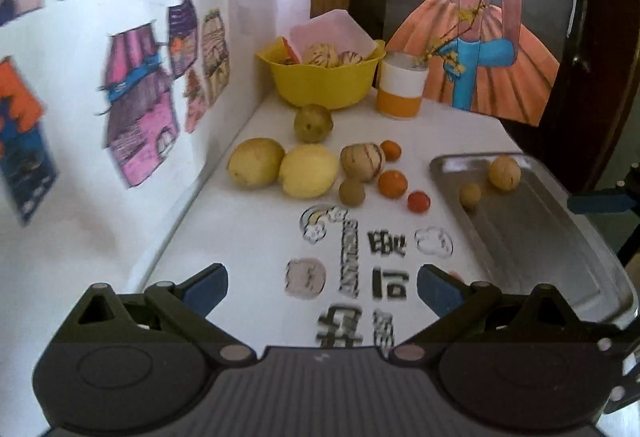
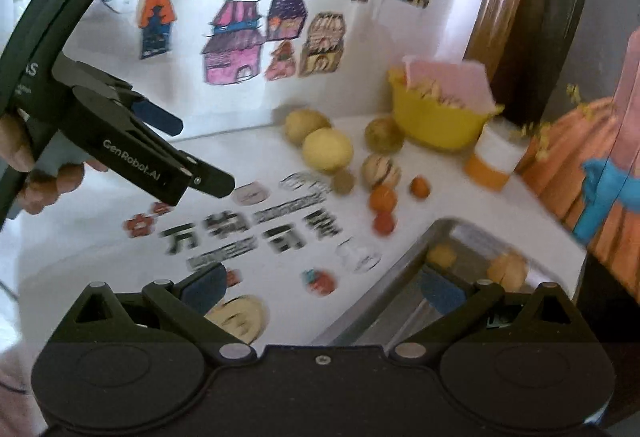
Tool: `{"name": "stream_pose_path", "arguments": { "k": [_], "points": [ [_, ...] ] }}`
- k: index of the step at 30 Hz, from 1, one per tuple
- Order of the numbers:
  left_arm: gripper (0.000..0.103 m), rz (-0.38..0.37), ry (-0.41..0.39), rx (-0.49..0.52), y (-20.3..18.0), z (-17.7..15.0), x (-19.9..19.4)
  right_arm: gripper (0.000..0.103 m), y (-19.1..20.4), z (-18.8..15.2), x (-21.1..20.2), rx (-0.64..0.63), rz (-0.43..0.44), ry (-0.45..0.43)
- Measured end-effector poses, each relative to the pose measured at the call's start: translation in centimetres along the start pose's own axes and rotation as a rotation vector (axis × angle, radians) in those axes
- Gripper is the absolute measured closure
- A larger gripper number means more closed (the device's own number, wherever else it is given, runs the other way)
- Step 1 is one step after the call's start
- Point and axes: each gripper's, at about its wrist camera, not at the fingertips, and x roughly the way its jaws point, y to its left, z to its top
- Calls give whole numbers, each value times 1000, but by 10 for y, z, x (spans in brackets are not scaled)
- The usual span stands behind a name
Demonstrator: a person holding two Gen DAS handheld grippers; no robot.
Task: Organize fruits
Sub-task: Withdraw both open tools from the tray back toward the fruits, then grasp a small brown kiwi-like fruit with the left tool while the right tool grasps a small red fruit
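Both grippers hover empty above the bench, most fruit still unsorted.

The left gripper (image 1: 322,287) and right gripper (image 2: 322,289) have jaws released, holding nothing. Two fruits (image 1: 505,172) lie in the tray (image 1: 560,249); lemons (image 1: 308,171), oranges (image 1: 393,184) and others crowd together on the bench (image 1: 240,237) near the bowl (image 1: 324,85). Risk, as I judge it: the round fruits touch, so a jaw reaching for one could nudge neighbours rolling toward the edge or against the cup (image 1: 401,89).

Each black gripper (image 1: 322,287) has blue pads (image 1: 206,287), silver pivot screws and white "GenRobot.AI" lettering.
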Motion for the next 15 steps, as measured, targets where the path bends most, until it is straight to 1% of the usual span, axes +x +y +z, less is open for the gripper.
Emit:
{"name": "stream_pose_path", "arguments": {
  "k": [5, 9, 15],
  "points": [
    [0, 2, -41, -12, -6, 11, 28, 1, -18, 1, 28, -21, -4, -25],
    [0, -3, -79, -6, -10, 18, 50, 1, -34, 3, 53, -2, -13, -19],
    [1, -29, -60, -41, -14, 24, 87, 8, -49, 1, 85, 29, -1, -10]
  ]
}}
